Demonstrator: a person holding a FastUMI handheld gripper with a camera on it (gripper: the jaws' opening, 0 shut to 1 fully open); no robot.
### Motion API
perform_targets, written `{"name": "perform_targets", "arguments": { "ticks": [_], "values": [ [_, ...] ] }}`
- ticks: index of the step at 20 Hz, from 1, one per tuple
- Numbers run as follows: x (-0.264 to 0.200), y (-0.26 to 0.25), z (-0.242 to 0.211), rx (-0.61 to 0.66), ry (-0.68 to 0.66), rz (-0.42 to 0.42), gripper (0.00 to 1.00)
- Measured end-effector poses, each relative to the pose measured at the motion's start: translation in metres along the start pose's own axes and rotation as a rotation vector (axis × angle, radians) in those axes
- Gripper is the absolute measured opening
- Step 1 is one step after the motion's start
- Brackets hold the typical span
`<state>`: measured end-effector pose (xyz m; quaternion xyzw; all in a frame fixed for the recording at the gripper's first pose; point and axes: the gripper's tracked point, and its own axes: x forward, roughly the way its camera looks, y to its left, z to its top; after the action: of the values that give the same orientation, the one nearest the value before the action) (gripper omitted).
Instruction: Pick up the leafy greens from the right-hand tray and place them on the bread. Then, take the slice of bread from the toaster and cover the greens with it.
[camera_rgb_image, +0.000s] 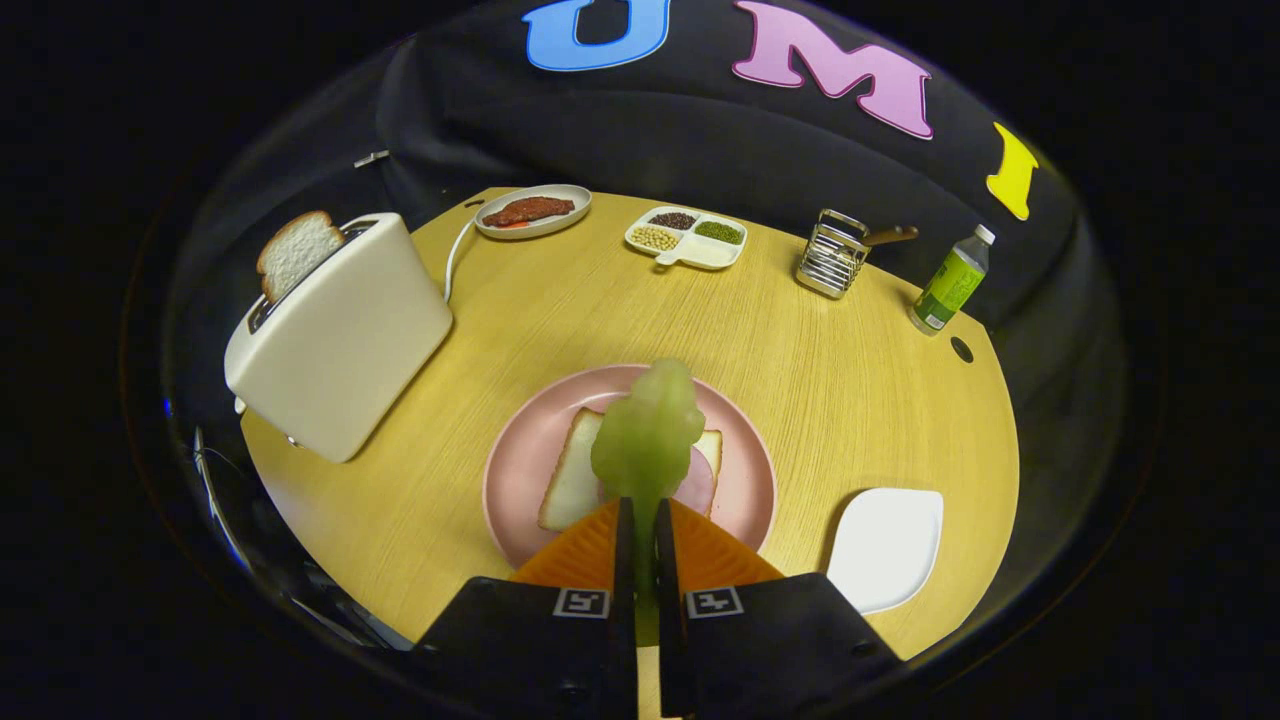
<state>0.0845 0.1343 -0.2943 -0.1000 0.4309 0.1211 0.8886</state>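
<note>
**Greens in grip, hanging over the bread**

Gripper (645, 535) jaws nearly closed, both fingers pinching the greens (648, 440) by the near end. Leaf's long axis runs straight out ahead of the fingers, over the bread (572, 485) on the pink plate (520, 470). Something pink sits on the bread, mostly hidden by the leaf. Can't tell if the leaf touches yet; my read is it needs lowering, then release. White tray (888, 545) sits near right, no greens on it. Toaster (340, 335) far left, slice (297, 250) sticking up from the slot, that's the next pick. Further back: meat plate (533, 211), divided dish (688, 238), rack (832, 255), bottle (950, 280).
</note>
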Motion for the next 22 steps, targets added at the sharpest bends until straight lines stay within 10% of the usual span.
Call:
{"name": "perform_targets", "arguments": {
  "ticks": [10, 16, 22],
  "values": [
    [0.002, 0.002, 0.0, 0.026, 0.0, -0.012, 0.34],
    [-0.014, 0.018, 0.018, 0.044, -0.051, 0.032, 0.98],
    [-0.057, 0.057, 0.082, -0.039, -0.22, 0.097, 0.99]
  ]
}}
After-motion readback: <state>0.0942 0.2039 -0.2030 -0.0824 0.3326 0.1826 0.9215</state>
